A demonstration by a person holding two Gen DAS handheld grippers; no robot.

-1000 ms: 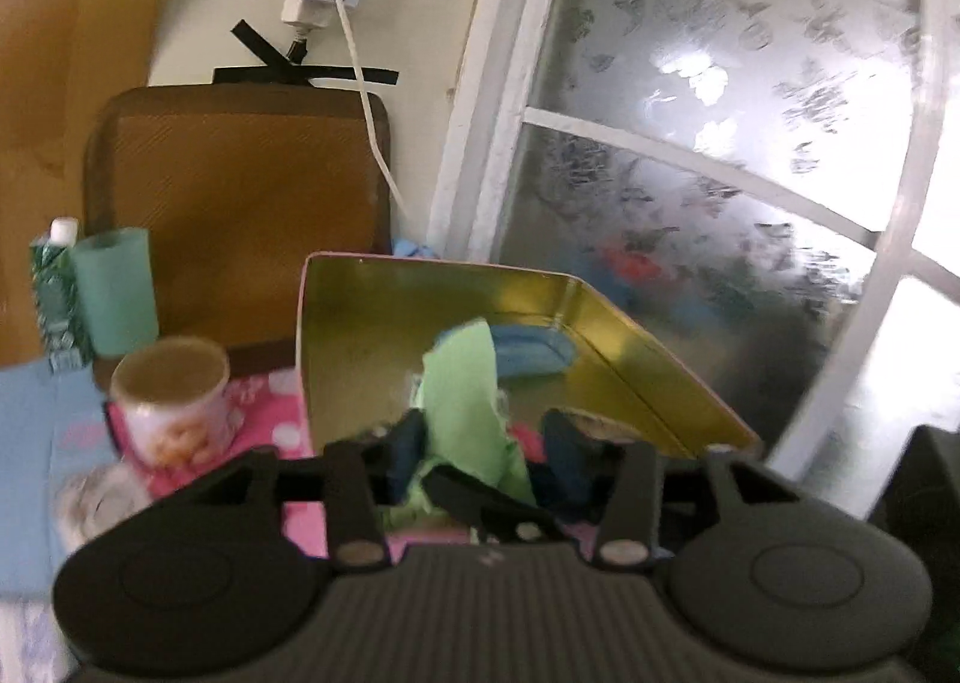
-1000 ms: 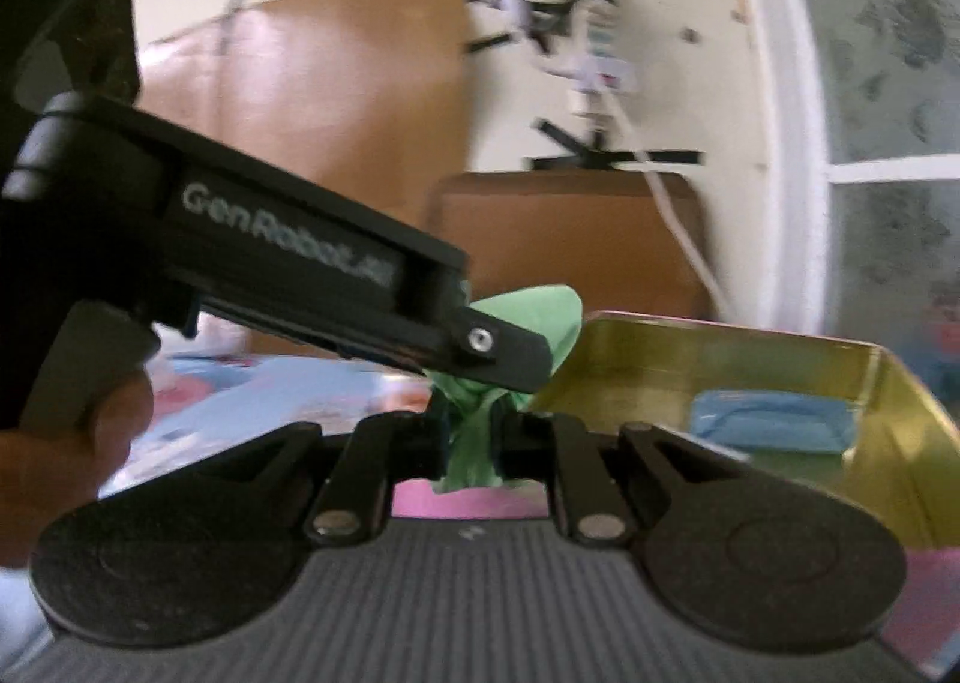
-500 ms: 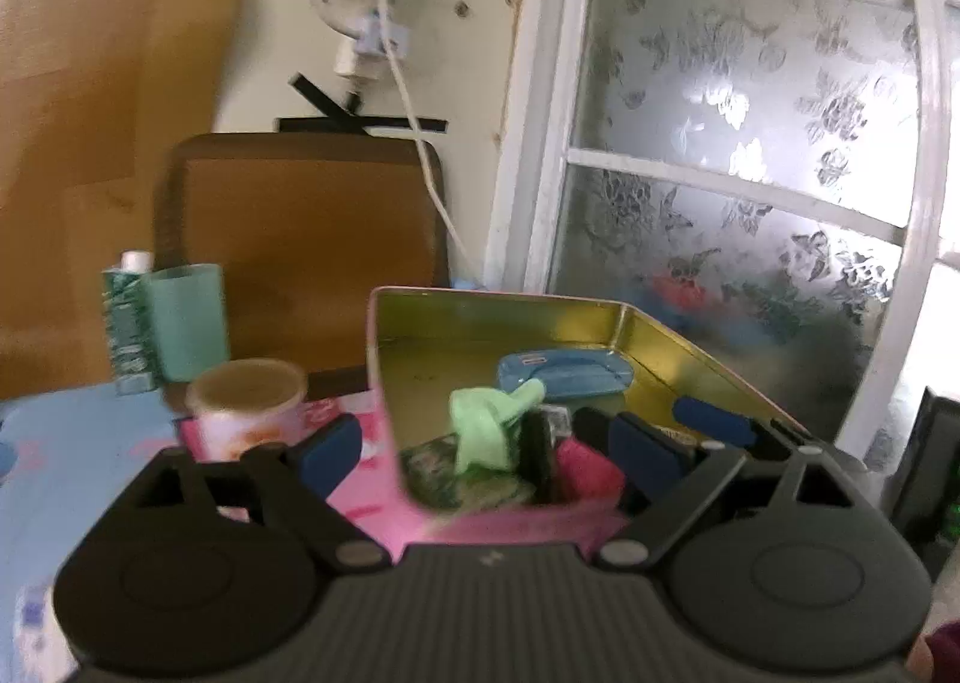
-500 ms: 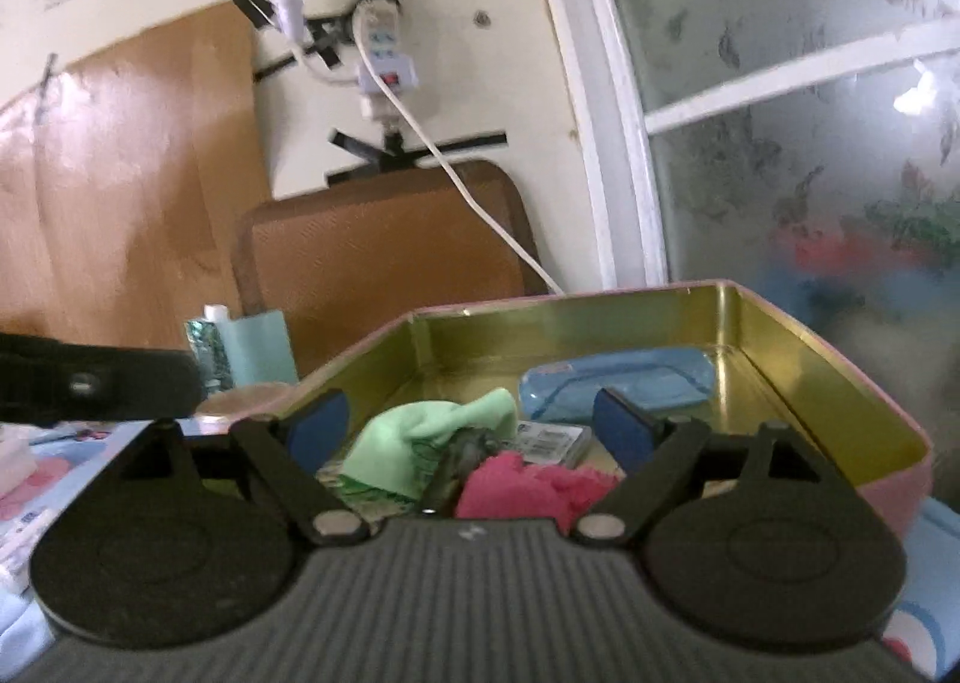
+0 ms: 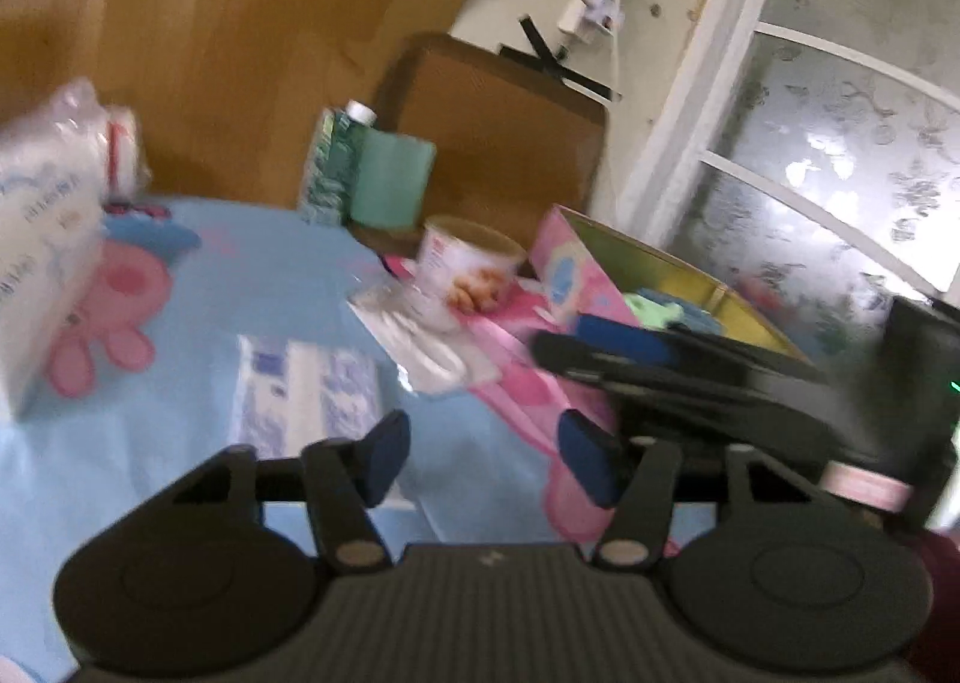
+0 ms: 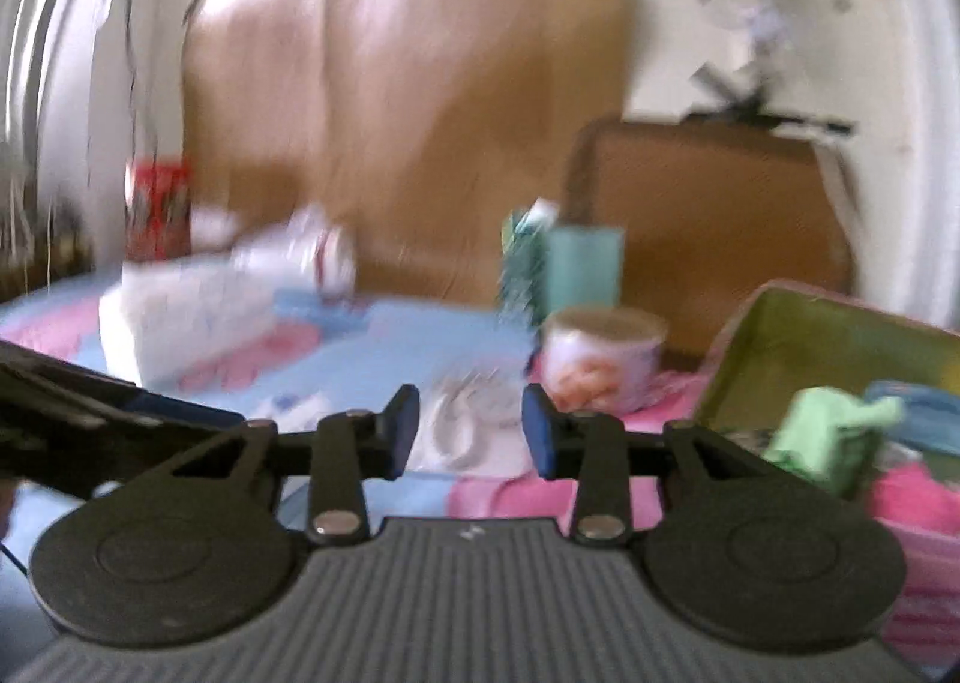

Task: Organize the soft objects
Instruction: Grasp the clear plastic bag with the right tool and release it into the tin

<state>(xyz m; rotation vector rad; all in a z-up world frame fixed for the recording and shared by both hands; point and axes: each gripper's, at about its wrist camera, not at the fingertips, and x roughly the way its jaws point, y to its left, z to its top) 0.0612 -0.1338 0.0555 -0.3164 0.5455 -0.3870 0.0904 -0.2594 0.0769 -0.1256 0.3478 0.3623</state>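
Both the left gripper (image 5: 486, 464) and right gripper (image 6: 470, 430) are closing on nothing above open blue tablecloth (image 5: 240, 287), the green cloth (image 6: 831, 440) lying inside the pink tin (image 6: 840, 323) (rim raised) at right, a printed cup (image 6: 603, 359) just beside it.

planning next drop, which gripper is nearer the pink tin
Right. The right gripper is beside the pink tin; the left gripper is farther, over the blue tablecloth. Both are closing, empty.
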